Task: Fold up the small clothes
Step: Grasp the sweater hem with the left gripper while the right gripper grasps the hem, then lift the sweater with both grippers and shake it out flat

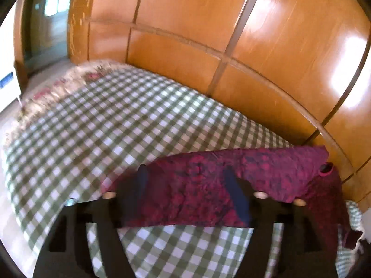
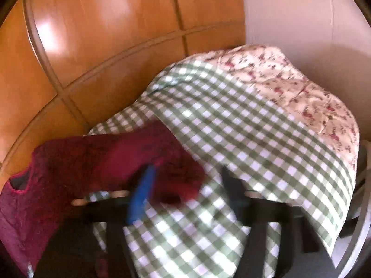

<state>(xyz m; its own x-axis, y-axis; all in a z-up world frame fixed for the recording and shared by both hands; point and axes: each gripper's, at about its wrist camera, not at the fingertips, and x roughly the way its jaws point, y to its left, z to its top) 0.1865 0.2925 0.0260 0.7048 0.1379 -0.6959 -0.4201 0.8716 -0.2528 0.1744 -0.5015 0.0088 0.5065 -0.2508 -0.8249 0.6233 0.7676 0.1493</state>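
Note:
A small crimson garment (image 1: 231, 180) with dark mottling lies on the green-and-white checked cloth (image 1: 111, 125), spread from the middle to the right edge. My left gripper (image 1: 187, 185) is open, its two dark fingers standing wide apart over the garment's near part, nothing pinched between them. In the right wrist view the same garment (image 2: 76, 162) lies at the left, its neckline toward the lower left. My right gripper (image 2: 187, 180) is open, its blue-padded left finger (image 2: 141, 197) over the garment's right end, the other finger over bare checked cloth (image 2: 255, 139).
Glossy wooden wardrobe panels (image 1: 231, 34) stand right behind the cloth-covered surface. A floral quilt (image 2: 289, 88) lies under the checked cloth at the far end. A white wall (image 2: 301, 11) is at the right. A doorway (image 1: 46, 23) shows at the far left.

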